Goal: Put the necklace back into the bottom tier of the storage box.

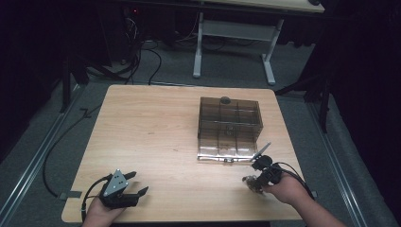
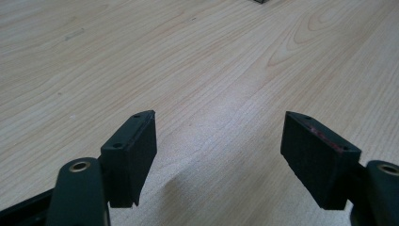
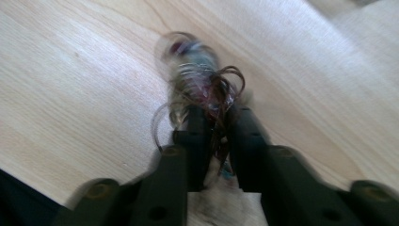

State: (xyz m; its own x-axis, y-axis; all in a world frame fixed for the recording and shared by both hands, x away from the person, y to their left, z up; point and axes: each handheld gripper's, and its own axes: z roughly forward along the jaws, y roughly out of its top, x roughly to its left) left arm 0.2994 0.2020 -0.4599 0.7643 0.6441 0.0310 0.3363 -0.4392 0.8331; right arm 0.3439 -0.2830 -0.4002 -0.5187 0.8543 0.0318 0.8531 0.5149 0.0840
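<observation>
In the right gripper view my right gripper [image 3: 219,115] is shut on a tangled bundle of thin brown loops and small beads [image 3: 197,75], blurred, just above the wood. The high view shows this gripper [image 1: 255,180] and the bundle [image 1: 248,181] near the table's front right, a little in front of a smoky see-through compartment box [image 1: 230,120]. The box's lid [image 1: 222,153] lies flat toward me. My left gripper [image 1: 140,182] rests at the front left, open. Nothing is between its jaws [image 2: 219,136], which hang over bare wood.
The wooden table [image 1: 151,132] has bare room to the left of the box. Behind it a white desk frame [image 1: 234,33] stands on grey floor. Cables [image 1: 142,56] lie at the back left, and metal rails [image 1: 33,161] run along both sides.
</observation>
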